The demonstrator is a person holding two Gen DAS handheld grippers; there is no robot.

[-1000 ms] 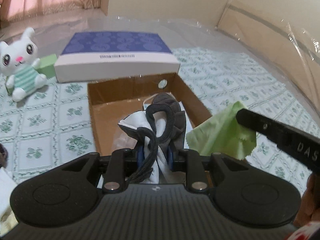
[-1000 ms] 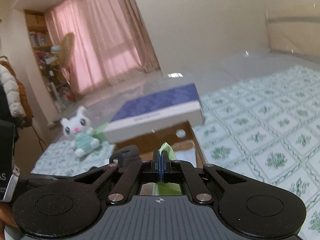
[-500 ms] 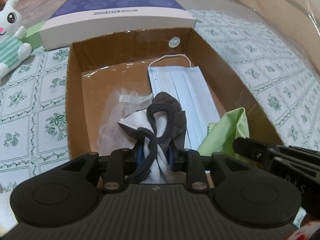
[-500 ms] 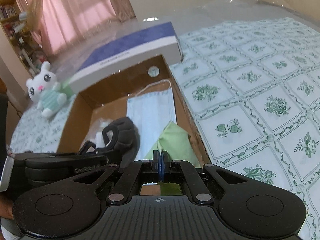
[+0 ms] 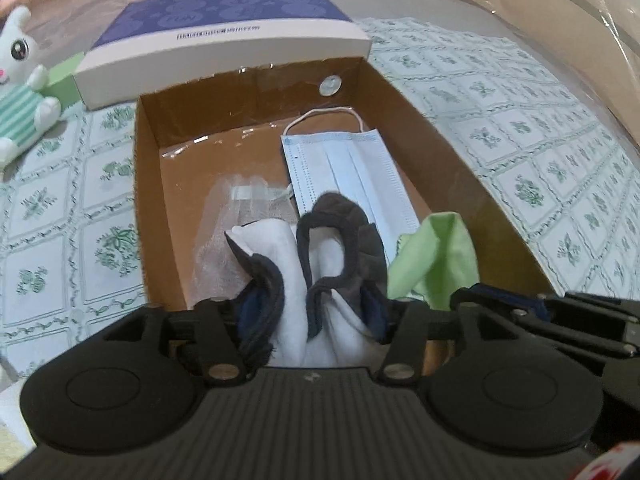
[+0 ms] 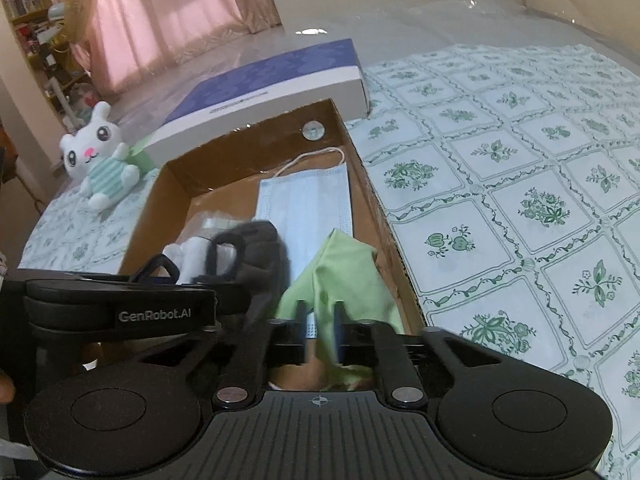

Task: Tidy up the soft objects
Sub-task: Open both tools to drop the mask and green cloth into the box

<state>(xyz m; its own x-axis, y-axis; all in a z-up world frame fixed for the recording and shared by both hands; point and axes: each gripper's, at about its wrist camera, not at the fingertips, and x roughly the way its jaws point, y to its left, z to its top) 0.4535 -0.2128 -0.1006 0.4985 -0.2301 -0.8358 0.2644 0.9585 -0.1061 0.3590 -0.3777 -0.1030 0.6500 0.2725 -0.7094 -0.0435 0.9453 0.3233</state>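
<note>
Looks like somebody's home, most likely a bedroom or a lived-in spare room. The pink curtains over a bright window give it that soft domestic light, and there's a cluttered bookshelf crammed with books and odds and ends, plus a standing fan in front of the curtains. The work surface is covered in a green floral tablecloth under clear plastic sheeting, the kind you'd see on a family table. A plush bunny sits on it too. Plain cream walls, no lab or shop gear anywhere.
</note>
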